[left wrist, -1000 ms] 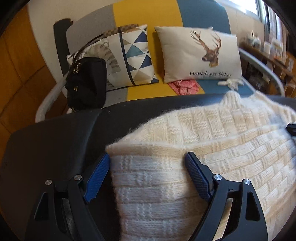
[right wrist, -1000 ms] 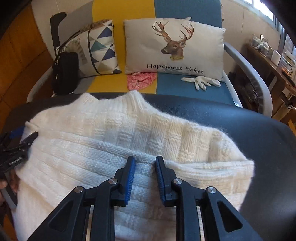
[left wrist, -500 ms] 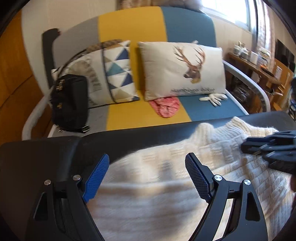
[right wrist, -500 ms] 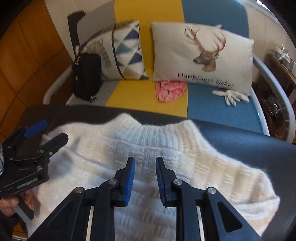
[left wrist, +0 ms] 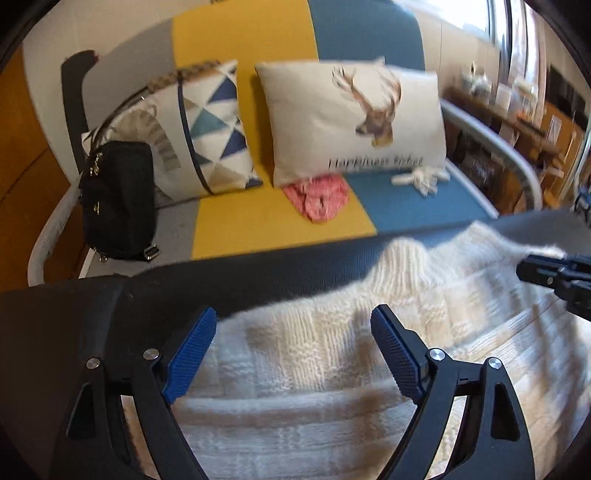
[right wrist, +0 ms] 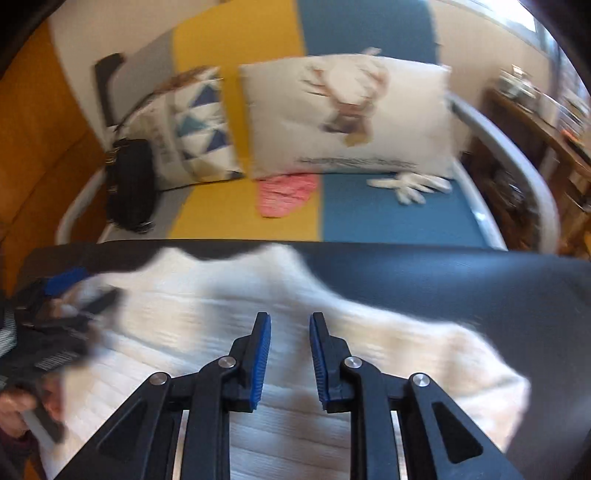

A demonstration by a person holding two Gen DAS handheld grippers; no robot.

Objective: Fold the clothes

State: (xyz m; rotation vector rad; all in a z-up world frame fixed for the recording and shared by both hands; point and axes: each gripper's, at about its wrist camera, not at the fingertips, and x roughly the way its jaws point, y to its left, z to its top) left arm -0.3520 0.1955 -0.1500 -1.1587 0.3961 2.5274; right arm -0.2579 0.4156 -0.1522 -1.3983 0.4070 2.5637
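Cream knit sweater (left wrist: 332,354) lies doubled on dark table (right wrist: 461,280), lower frame. Left claw (left wrist: 291,354) wide open, right claw (right wrist: 290,354) narrowly parted, both empty; grip matching edges squarely.

Dark table (right wrist: 461,288) under a cream knitted sweater (right wrist: 229,317).

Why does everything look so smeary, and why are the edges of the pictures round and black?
Right wrist view: motion blur smears the sweater and deer pillow; the right gripper stays sharp. Left wrist view: milder blur, left gripper crisp, glare at the window. Both: fisheye lens bends lines, leaving dark corners.
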